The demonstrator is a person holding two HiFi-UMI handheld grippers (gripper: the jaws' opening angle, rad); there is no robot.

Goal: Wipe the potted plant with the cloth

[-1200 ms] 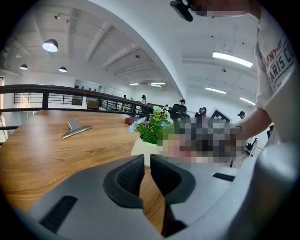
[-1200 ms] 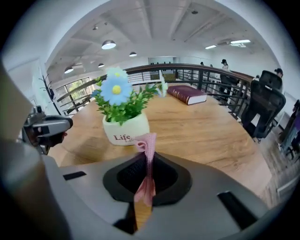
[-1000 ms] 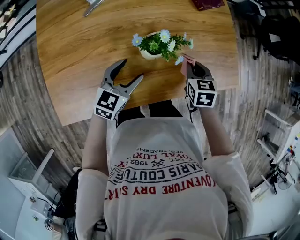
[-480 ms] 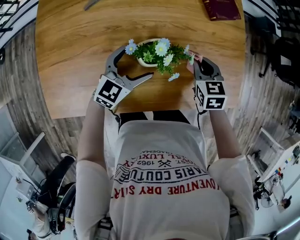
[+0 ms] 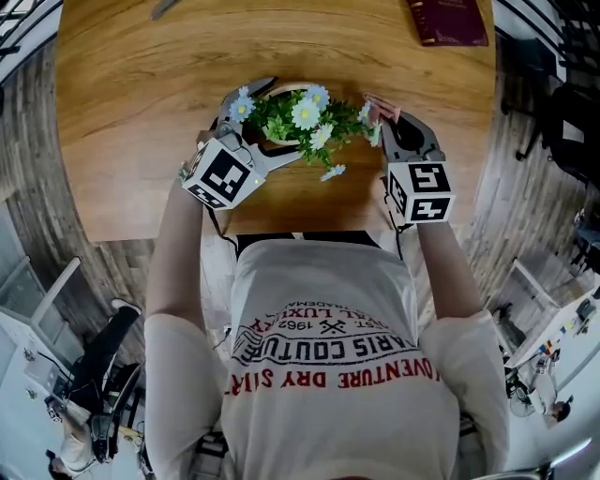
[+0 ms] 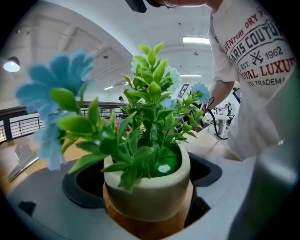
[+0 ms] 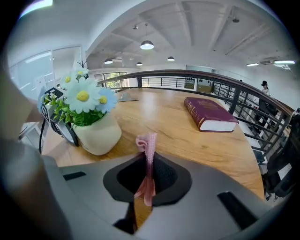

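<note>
A cream pot (image 6: 151,188) of green leaves with blue and white daisies (image 5: 298,112) stands on the wooden table (image 5: 131,122). My left gripper (image 5: 269,124) is open, and its jaws have just been opening. The pot stands between them with a gap showing on each side. My right gripper (image 5: 391,127) hovers just right of the flowers, shut on a pink cloth (image 7: 148,161) that sticks up from its jaws as a thin folded strip. From the right gripper view the pot (image 7: 97,134) sits to the left, apart from the cloth.
A dark red book (image 5: 451,19) lies at the table's far right corner, also in the right gripper view as the book (image 7: 209,113). A metal object (image 5: 165,7) lies at the far left edge. The table's near edge is close to the person's body.
Both grippers moved forward to the plant. The left jaws spread wide and came round the pot. The right gripper brought the cloth beside the flowers.
</note>
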